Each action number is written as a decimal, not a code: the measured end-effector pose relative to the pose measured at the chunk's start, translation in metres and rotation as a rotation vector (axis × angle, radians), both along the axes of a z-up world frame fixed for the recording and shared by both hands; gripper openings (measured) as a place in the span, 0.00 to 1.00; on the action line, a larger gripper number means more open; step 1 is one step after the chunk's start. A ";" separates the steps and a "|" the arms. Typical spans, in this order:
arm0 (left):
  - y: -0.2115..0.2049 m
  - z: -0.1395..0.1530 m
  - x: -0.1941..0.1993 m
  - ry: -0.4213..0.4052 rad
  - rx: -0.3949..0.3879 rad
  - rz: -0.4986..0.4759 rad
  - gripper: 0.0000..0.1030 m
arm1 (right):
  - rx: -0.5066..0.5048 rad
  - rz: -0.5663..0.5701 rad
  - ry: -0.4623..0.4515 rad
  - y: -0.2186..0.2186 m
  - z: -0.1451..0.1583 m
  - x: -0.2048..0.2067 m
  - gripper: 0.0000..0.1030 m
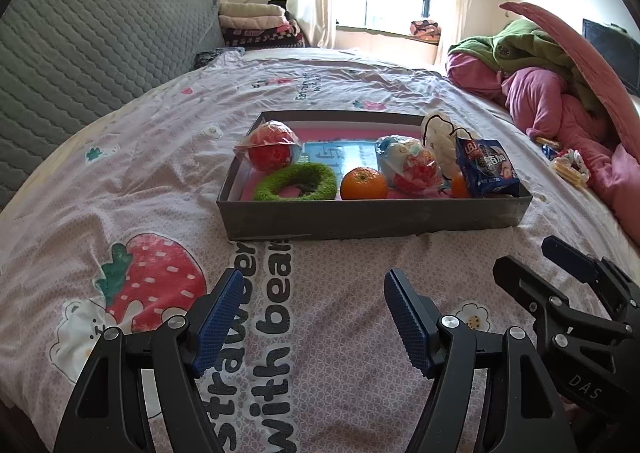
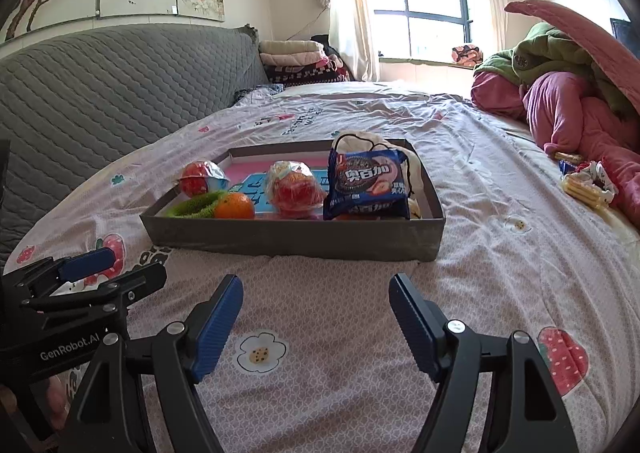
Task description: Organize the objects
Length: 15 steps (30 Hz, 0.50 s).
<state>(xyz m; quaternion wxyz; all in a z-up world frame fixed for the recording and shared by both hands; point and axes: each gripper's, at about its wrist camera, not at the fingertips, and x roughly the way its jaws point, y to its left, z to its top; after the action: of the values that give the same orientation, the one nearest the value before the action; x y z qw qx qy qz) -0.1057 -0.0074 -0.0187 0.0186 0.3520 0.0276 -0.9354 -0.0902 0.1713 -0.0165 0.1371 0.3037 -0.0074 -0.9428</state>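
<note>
A shallow grey cardboard tray lies flat on the pink strawberry-print bedsheet and serves as the collecting place, so nearly all the loose things already sit inside it. Against the tray's left wall rest a red ball in clear wrap and a fuzzy green ring. At the middle of its near wall sits a round orange mandarin, with a second wrapped red-and-white ball just beside it. A blue biscuit packet leans upright in the tray's right corner, propped against a white drawstring pouch, probably because it cannot lie flat there. Well to the right of the tray, by the pink bedding, a few small snack packs lie on the sheet, likely still to be gathered. The left gripper and right gripper hover in front of the tray's near wall, jaws spread wide and empty.
</note>
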 end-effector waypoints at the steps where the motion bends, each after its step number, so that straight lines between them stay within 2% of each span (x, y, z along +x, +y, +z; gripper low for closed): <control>1: 0.000 -0.001 0.000 -0.005 0.002 0.000 0.72 | -0.005 0.003 -0.008 0.000 -0.001 -0.001 0.73; 15: 0.002 -0.005 0.001 -0.030 -0.010 0.010 0.72 | -0.013 0.030 -0.014 -0.003 0.000 0.007 0.73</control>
<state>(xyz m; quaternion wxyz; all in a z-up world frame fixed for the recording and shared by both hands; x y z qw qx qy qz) -0.1046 -0.0053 -0.0239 0.0256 0.3657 0.0245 -0.9301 -0.0832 0.1683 -0.0167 0.1529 0.3095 -0.0099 -0.9385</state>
